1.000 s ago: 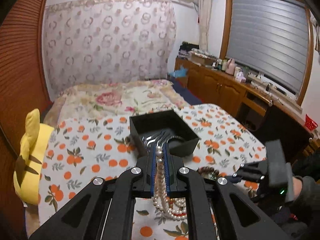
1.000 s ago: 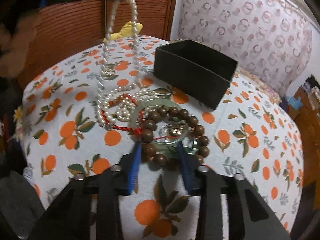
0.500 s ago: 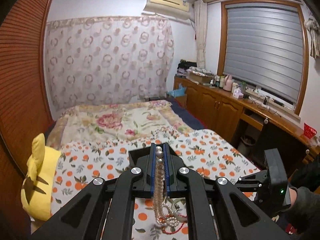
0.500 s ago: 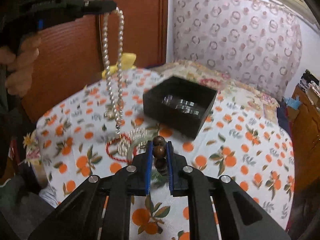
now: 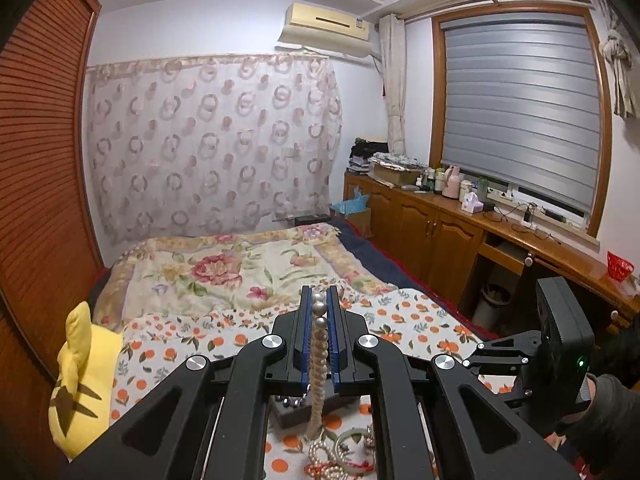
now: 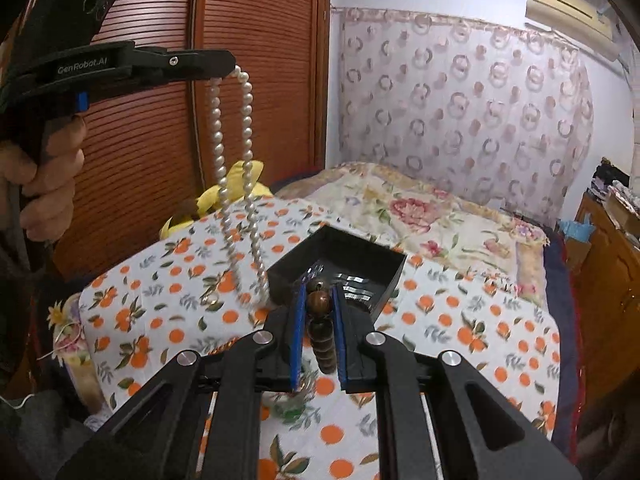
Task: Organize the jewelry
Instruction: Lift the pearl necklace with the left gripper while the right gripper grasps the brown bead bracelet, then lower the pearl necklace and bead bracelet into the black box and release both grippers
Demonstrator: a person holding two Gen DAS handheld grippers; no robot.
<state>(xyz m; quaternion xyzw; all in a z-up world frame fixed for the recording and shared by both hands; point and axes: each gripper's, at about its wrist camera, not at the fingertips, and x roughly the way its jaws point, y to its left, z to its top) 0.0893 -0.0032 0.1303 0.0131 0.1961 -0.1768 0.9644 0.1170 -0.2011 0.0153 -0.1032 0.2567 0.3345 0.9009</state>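
Both grippers loaded, nothing dropped yet.

Left gripper point(image 5: 319, 312): jaws pinched on the white pearl necklace point(image 6: 236, 184). In the right wrist view it hangs as a long double strand from upper left of frame down to mid-frame, its lower end blurred just left of the open black rectangular box point(image 6: 340, 268), over the orange-print white cloth point(image 6: 460, 320).

Right gripper point(image 6: 318, 300): jaws clamped narrow on the dark brown wooden bead bracelet point(image 6: 320, 320), centre of frame, tips lined up with the box's near corner.

The box holds some shiny silver pieces point(image 6: 352, 280); I can't tell what they are.

Still on the cloth, bottom centre of the left wrist view: pale green jade bangle point(image 5: 352, 446), a small heap of pearls with a red cord point(image 5: 324, 464), just below the box.

My read: early-to-mid. Two items lifted, neither in the box. Left to do: lower both in, release, then clear the remaining heap. Watch the long strand: it could drape over the box wall.
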